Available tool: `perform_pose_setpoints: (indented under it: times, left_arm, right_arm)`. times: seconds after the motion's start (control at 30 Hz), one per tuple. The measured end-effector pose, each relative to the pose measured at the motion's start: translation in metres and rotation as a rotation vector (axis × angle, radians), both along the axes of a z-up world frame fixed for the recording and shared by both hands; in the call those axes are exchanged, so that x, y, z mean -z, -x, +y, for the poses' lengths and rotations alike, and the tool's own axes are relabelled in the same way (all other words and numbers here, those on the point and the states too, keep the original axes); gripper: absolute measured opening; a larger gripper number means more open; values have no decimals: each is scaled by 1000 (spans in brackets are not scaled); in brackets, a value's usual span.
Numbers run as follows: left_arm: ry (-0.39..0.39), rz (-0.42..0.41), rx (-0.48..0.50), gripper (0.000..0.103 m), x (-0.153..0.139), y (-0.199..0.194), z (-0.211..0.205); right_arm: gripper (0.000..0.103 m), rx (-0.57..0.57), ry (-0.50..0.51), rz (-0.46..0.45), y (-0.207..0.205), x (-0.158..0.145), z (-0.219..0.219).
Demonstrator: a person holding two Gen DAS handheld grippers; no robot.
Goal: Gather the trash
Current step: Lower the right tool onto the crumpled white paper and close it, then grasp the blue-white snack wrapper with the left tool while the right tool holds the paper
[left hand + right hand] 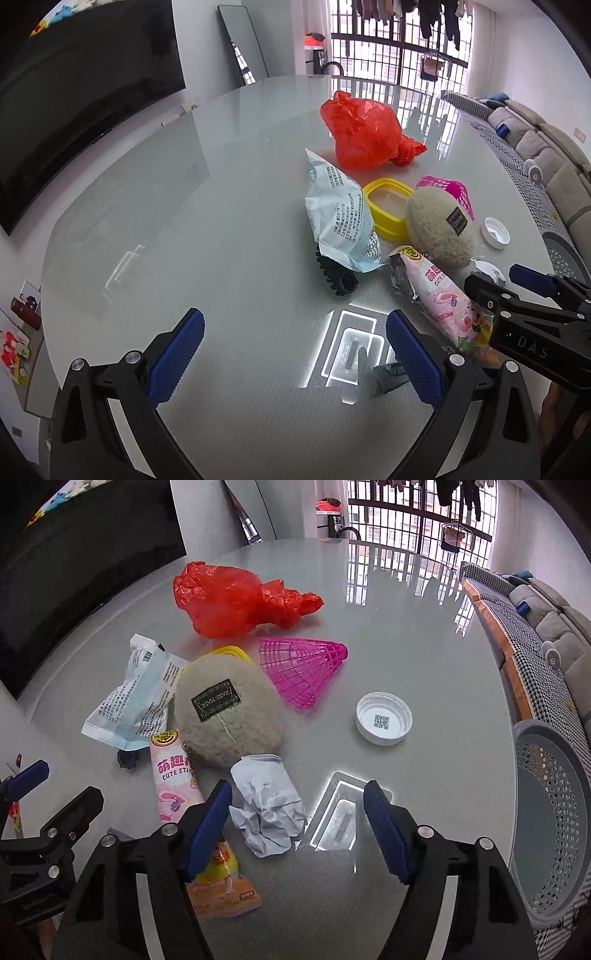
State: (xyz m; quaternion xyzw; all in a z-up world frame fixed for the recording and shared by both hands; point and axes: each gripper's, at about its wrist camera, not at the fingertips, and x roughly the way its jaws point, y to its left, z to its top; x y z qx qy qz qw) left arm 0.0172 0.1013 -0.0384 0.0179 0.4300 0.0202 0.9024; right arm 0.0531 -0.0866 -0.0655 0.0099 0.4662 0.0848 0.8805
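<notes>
One red plastic bag [236, 600], one pale blue printed packet [136, 698], one pink wrapper [175, 779] reading "CUTE STIC…", one crumpled paper ball [267, 805], one pink mesh cone [304, 668] and one white cap [384, 718] carrying a QR code are being seen scattered over the grey tabletop [424, 635]. A fuzzy beige pouch [227, 710] with a black label is lying among them, covering part of a yellow lid [388, 206]. The right hand-held gripper [297, 823] is being held spread, the paper ball lying between its pads untouched. The left hand-held gripper [295, 354] is being held wide apart over bare tabletop. A perforated grey basket [554, 812] is standing beside the table edge.
</notes>
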Motion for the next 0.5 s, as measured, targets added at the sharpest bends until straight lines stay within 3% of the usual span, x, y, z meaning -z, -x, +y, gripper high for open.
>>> perform_pose_setpoints:
  times: [0.1, 0.2, 0.5]
  left_arm:
    - [1, 3, 1, 97, 1, 1, -1]
    - [2, 5, 2, 97, 1, 1, -2]
    - [10, 20, -4, 97, 1, 0, -7]
  right_arm:
    - [55, -17, -1, 9, 0, 3, 2]
    - [35, -32, -13, 5, 2, 2, 2]
    - [32, -14, -82, -35, 24, -14, -18]
